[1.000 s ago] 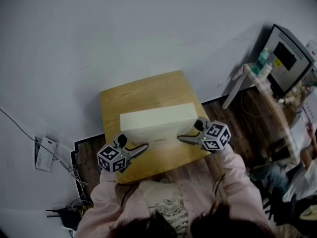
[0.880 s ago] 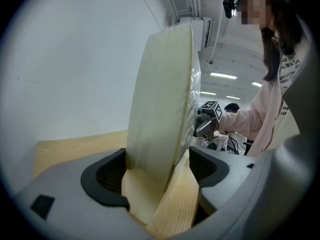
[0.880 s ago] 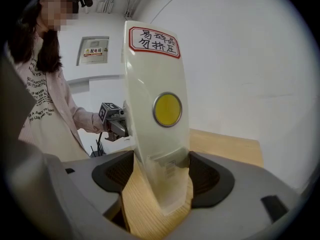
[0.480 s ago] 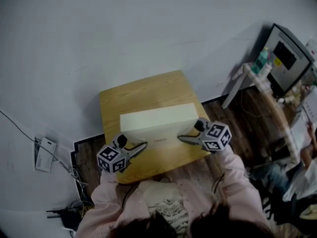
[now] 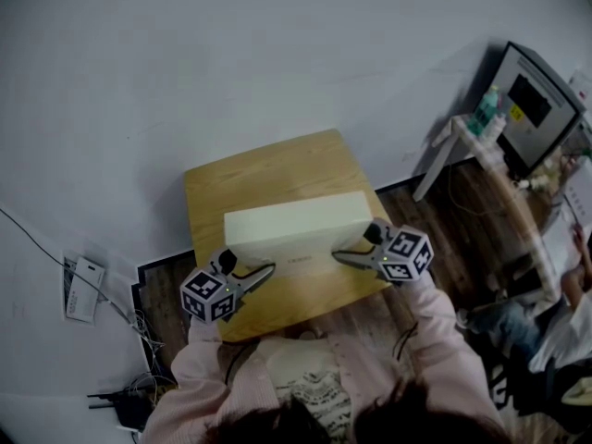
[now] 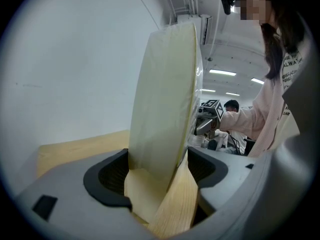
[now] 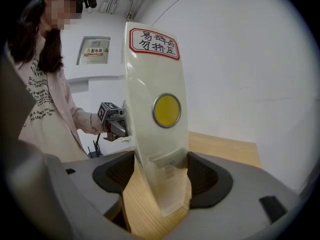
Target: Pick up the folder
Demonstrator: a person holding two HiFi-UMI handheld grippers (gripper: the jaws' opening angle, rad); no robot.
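1. Folder (image 5: 294, 218): cream, standing on edge on the wooden table (image 5: 259, 169), nearer the person's side.
2. Left gripper (image 5: 265, 273): at the folder's left end, pointing inward and slightly down. Jaws have just been closing, pads on that end.
3. Right gripper (image 5: 340, 256): mirrored at the right end. Jaws have just been closing, clamped on it.
4. Pink sleeves (image 5: 196, 363): forearms spread apart.

Cream folder (image 6: 165, 84), upright on wooden table (image 6: 75, 151), near end gripped between the jaws of the left gripper (image 6: 162, 166), which had just been closing onto it; white wall (image 6: 75, 59) behind.
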